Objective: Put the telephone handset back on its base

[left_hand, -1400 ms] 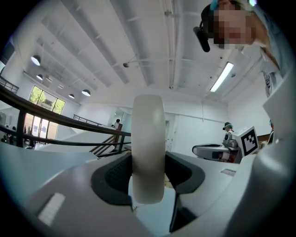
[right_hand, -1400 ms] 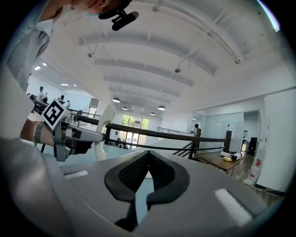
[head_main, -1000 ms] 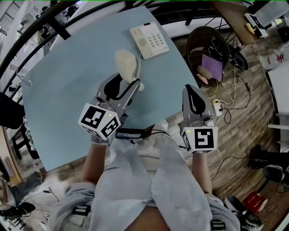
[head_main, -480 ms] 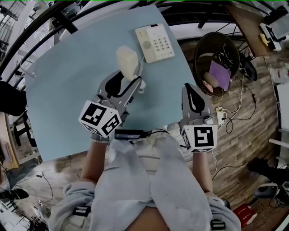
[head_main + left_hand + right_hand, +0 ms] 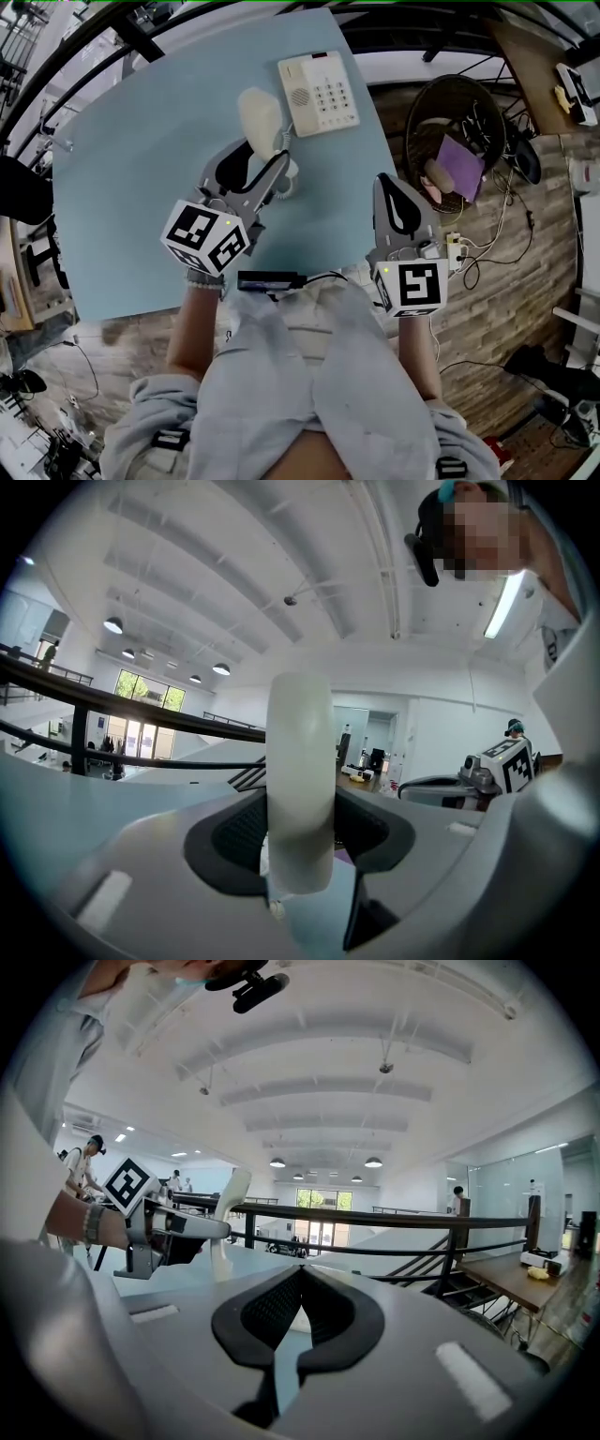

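A white telephone handset (image 5: 262, 122) stands up out of my left gripper (image 5: 255, 178), which is shut on its lower end above the pale blue table (image 5: 141, 187). In the left gripper view the handset (image 5: 300, 789) rises between the dark pads. Its coiled cord (image 5: 287, 141) runs to the white telephone base (image 5: 319, 94), which lies with its keypad up near the table's far right corner, just beyond the handset. My right gripper (image 5: 394, 202) hangs at the table's right edge, shut, with nothing in it. In the right gripper view its pads (image 5: 300, 1321) meet, and the handset (image 5: 228, 1218) shows at the left.
A round dark basket (image 5: 464, 131) with a purple item and cables stands on the wooden floor right of the table. A power strip (image 5: 457, 246) and cords lie near it. A black railing (image 5: 375, 1218) runs behind the table.
The view has shifted, so the table and base sit a little further right in the picture. The left gripper keeps its hold on the handset. The right gripper has hardly moved.
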Demonstrator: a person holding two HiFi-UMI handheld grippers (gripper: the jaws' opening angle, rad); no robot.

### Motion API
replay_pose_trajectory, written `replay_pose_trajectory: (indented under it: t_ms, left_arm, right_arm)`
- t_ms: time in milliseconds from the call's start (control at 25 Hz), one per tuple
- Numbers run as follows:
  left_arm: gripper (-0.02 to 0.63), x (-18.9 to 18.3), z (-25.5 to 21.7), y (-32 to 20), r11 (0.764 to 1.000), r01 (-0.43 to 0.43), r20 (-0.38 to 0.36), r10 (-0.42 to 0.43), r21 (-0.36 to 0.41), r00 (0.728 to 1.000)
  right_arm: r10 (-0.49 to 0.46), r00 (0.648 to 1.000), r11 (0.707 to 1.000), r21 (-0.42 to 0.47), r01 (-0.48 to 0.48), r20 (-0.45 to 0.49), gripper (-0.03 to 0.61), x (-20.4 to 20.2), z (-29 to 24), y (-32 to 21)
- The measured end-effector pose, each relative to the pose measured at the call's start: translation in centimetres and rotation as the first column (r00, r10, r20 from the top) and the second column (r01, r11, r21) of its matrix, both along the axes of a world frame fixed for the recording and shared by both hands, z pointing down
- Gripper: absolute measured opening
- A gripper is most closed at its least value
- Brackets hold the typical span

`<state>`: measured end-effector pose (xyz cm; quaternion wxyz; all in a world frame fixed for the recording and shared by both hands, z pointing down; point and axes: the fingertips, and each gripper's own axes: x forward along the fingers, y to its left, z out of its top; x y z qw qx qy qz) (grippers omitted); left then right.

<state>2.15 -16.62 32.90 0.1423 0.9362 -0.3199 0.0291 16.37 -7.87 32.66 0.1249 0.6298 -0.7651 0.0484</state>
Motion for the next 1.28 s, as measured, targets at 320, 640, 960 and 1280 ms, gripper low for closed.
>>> replay_pose_trajectory:
  t_ms: [320,640,960,1280]
  left_arm:
    - [0.210,1.5,1.2,-2.2,0.997,0.063,0.015,-0.063,-0.038,0.998]
    - [0.210,3.0,2.9,-4.3,0.991,0.105,0.024,-0.103,-0.086,0.994]
    - [0.210,3.7,5.4,-6.1,0.979,0.158,0.070,-0.150,-0.131,0.986]
    - [0.210,4.2,7.6,-7.9,0.961,0.213,0.094,-0.199,-0.179,0.976]
  right_arm:
    - [-0.043,0.999,0.999,-0.008,0.043,0.012,0.006,2.1,0.6,-1.6]
    - [-0.094,0.995,0.995,-0.034,0.095,0.014,0.006,3.3,1.4,-2.9]
    - [-0.132,0.991,0.989,-0.061,0.134,0.027,0.006,4.1,2.8,-4.3]
    - [-0.180,0.983,0.980,-0.082,0.182,0.031,0.006,4.5,3.8,-5.3]
